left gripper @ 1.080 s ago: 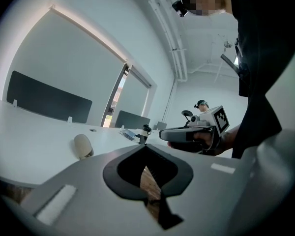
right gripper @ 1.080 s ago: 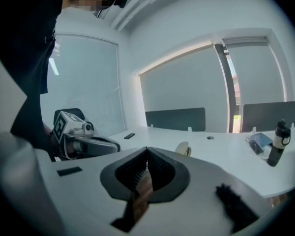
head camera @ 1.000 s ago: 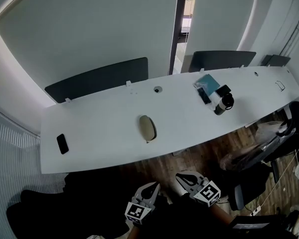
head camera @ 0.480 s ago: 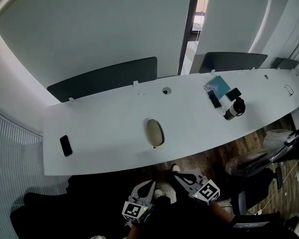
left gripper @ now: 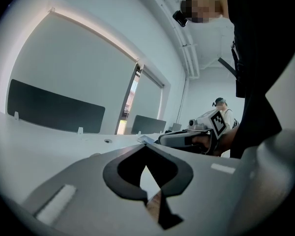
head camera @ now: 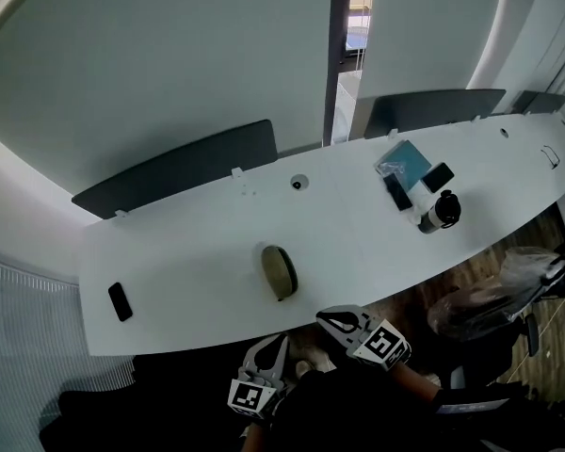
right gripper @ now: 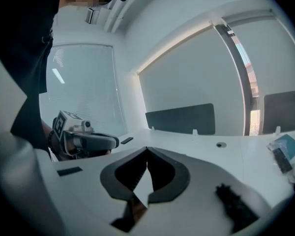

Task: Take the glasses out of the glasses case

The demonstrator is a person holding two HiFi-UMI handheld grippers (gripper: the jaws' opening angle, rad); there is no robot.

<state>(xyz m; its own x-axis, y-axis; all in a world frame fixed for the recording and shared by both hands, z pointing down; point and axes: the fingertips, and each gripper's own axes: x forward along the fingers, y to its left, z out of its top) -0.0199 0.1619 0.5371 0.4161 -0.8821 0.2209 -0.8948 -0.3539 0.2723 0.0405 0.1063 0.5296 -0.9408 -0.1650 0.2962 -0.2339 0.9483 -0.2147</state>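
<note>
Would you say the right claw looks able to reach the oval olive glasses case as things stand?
Probably yes: the oval olive glasses case lies alone near the white table's front edge, just ahead of the right claw, with nothing between them. The claw is shut, though.

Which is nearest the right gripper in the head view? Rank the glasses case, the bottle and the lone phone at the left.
1. Glasses case, just ahead of the right gripper.
2. Bottle, off to the right.
3. Lone phone, far to the left.
</note>
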